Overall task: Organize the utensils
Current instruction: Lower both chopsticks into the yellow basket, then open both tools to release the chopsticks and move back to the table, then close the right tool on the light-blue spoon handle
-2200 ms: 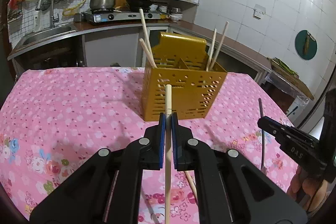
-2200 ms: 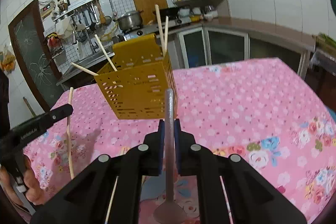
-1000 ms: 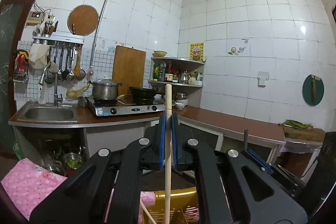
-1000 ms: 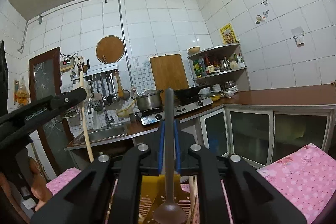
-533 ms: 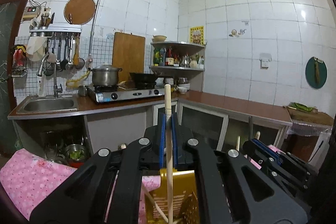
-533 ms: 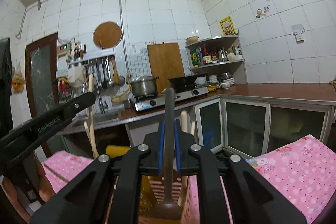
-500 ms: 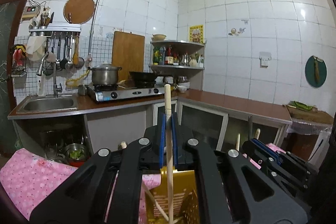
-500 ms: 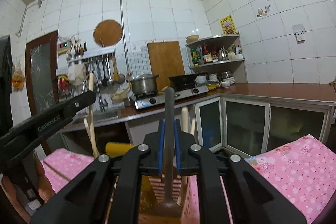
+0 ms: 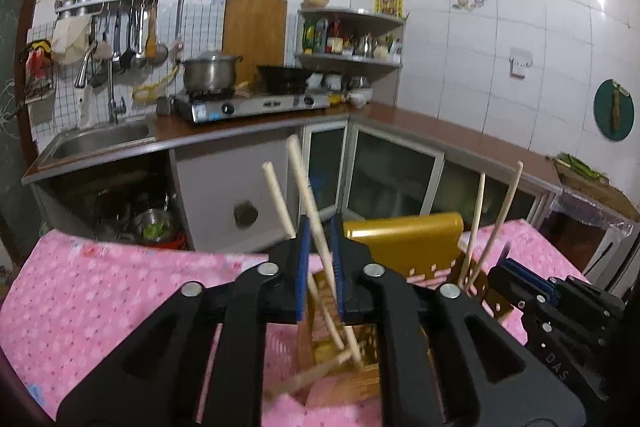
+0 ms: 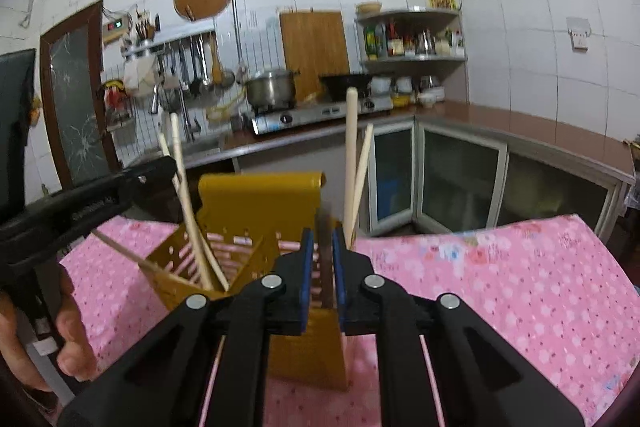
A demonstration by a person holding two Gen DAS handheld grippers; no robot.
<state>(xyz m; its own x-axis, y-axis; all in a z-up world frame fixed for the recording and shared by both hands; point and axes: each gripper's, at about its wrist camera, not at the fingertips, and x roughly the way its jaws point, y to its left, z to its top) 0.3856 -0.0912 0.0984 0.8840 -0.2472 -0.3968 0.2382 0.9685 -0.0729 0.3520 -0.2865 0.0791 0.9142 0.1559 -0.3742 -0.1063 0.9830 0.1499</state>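
A yellow slotted utensil holder (image 9: 404,243) stands on the pink tablecloth, with several wooden chopsticks leaning in it; it also shows in the right wrist view (image 10: 256,223). My left gripper (image 9: 320,267) hovers just above the holder with its jaws slightly parted; a wooden chopstick (image 9: 308,203) tilts loosely between them, its lower end inside the holder. My right gripper (image 10: 323,267) is over the holder too, jaws a little apart around a blurred dark metal spoon handle (image 10: 325,251) that stands in the holder.
The pink floral tablecloth (image 10: 500,283) covers the table around the holder. Behind are a brown counter with a sink (image 9: 100,139), a gas stove with a pot (image 9: 208,75), and a corner shelf (image 9: 352,43). The other gripper (image 10: 84,203) and hand show at left.
Both grippers have dropped from above to the holder. The left jaws have parted and the chopstick now tilts loose into the holder. The right jaws have loosened around the spoon handle, which has slid down.
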